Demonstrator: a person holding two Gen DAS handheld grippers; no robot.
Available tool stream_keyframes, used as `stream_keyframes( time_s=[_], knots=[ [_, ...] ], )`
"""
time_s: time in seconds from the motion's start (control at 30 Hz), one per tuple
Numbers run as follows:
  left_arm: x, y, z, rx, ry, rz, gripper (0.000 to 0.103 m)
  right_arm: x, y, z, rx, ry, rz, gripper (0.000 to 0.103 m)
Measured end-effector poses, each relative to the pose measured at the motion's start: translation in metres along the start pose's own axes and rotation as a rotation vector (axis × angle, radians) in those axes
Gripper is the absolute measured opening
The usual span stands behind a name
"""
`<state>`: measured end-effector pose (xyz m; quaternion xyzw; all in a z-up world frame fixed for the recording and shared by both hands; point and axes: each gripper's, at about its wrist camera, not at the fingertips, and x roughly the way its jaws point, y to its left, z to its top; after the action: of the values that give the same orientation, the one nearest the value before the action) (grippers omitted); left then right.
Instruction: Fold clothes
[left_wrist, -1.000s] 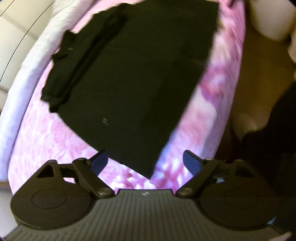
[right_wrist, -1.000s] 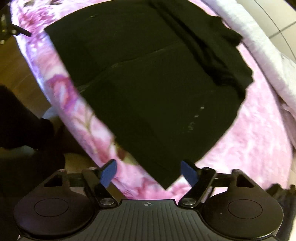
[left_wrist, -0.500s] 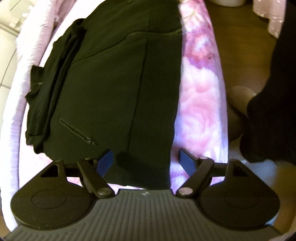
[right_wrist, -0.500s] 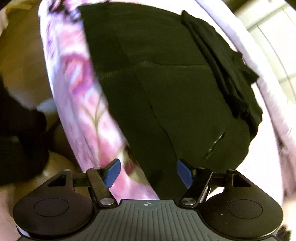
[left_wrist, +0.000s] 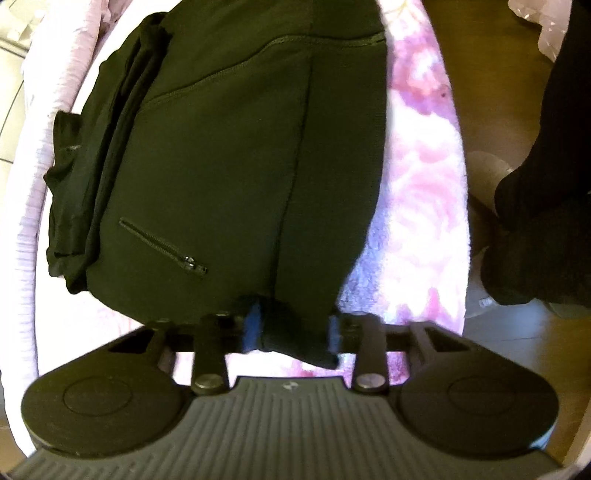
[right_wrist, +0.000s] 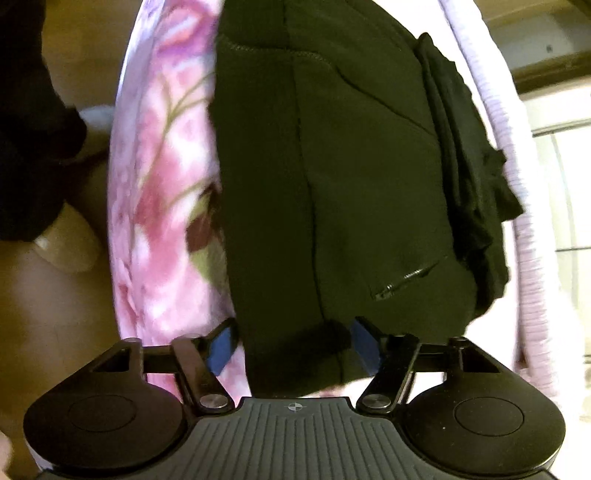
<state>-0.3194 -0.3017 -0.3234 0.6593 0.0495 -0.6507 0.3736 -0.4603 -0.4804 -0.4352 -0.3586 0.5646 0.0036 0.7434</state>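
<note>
Trousers (left_wrist: 236, 166), black and zip-pocketed, lie flat on a pink floral fleece blanket (left_wrist: 417, 206), long axis running far from both grippers; left gripper (left_wrist: 291, 328) closes onto the near hem, right gripper (right_wrist: 291, 343) closes around its corner.

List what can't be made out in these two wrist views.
- Left view: garment top cut off by the upper edge; hem under left gripper, closing on it, hidden by fabric.
- Right view: hem corner at right gripper, jaws closing, too dark.
- Blanket pattern blurred.
</note>
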Motion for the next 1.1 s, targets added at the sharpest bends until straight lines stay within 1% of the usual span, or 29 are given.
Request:
stream_keyframes(
  time_s=[0.03,0.1,0.2,0.3,0.4,0.47,0.57,0.67,0.8,0.9,0.93,1.0,1.1],
  knots=[
    [-0.004,0.007,-0.001,-0.015,0.000,0.010,0.010,-0.002,-0.009,0.000,0.033,-0.003,0.003,0.005],
    [-0.016,0.026,-0.004,-0.073,-0.007,0.033,0.010,-0.006,-0.026,0.001,0.098,-0.009,0.008,0.004],
    [-0.034,0.058,-0.008,-0.141,-0.024,0.068,0.009,-0.021,-0.051,0.002,0.127,-0.035,-0.013,0.004],
    [-0.054,0.073,-0.009,-0.163,-0.045,0.068,0.007,-0.036,-0.073,0.000,0.153,-0.049,-0.023,0.004],
    [-0.078,0.057,-0.007,-0.129,-0.060,0.078,0.007,-0.063,-0.073,0.001,0.172,-0.061,-0.021,0.004],
    [-0.092,0.041,-0.005,-0.138,-0.067,0.081,0.006,-0.081,-0.071,0.002,0.184,-0.070,-0.019,0.004],
    [-0.109,0.025,-0.001,-0.169,-0.067,0.092,0.005,-0.105,-0.056,0.000,0.208,-0.077,-0.008,0.003],
    [-0.124,0.016,0.002,-0.206,-0.059,0.073,0.005,-0.123,-0.043,-0.003,0.232,-0.071,0.024,0.003],
    [-0.150,-0.004,0.005,-0.251,-0.054,0.015,0.005,-0.150,-0.019,-0.012,0.240,-0.058,0.086,0.003],
    [-0.170,-0.003,0.008,-0.300,-0.064,-0.017,0.005,-0.175,-0.015,-0.016,0.262,-0.054,0.116,0.003],
    [-0.175,0.006,0.008,-0.323,-0.069,-0.022,0.005,-0.184,-0.018,-0.017,0.269,-0.055,0.118,0.003],
    [-0.181,0.036,0.010,-0.374,-0.081,-0.012,0.006,-0.194,-0.042,-0.016,0.271,-0.072,0.089,0.003],
    [-0.179,0.111,0.012,-0.454,-0.111,0.016,0.006,-0.205,-0.087,-0.015,0.271,-0.100,0.032,0.003]
  ],
)
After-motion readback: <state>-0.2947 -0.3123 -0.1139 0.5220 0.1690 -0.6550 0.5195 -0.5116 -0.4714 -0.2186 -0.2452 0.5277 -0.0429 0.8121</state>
